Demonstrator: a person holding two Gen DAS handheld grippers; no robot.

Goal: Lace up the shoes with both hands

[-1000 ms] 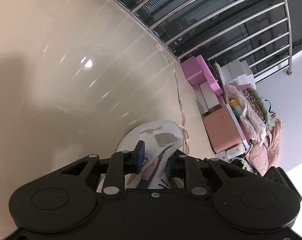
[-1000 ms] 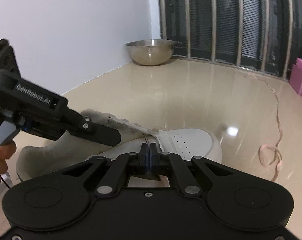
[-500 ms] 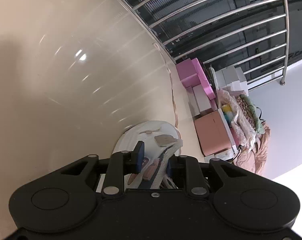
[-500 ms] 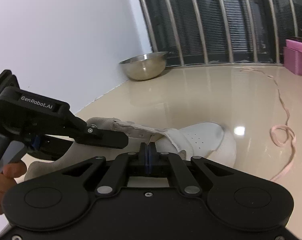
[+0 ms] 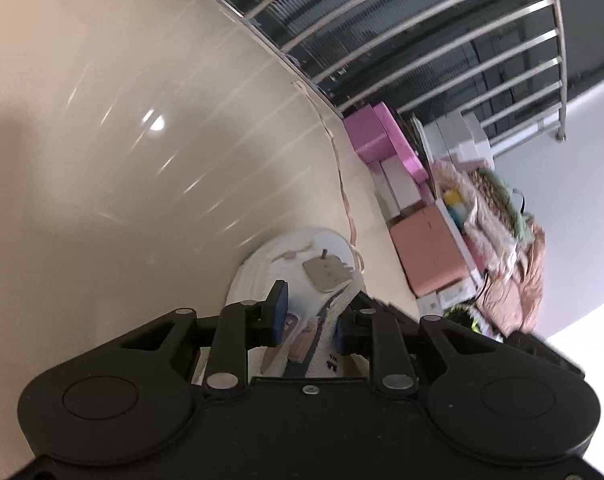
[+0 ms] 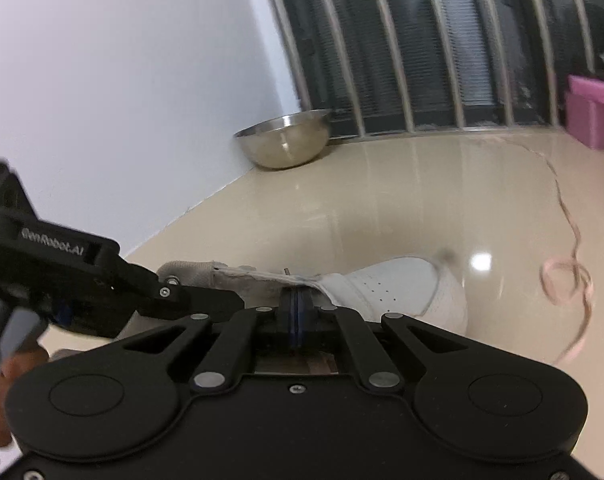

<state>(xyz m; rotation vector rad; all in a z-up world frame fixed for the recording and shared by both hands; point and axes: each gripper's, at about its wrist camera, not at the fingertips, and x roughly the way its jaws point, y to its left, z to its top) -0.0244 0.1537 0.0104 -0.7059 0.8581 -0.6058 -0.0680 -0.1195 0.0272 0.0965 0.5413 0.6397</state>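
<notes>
White shoe [image 6: 390, 292] lying on the glossy beige floor [image 6: 402, 200], toe toward the barred window. Left tool [image 5: 308, 320] clamped around the shoe's collar and tongue. Right tool [image 6: 295, 314] fully closed just behind the tongue edge. Pink lace [image 6: 566, 280] loose on the floor nearby.
</notes>
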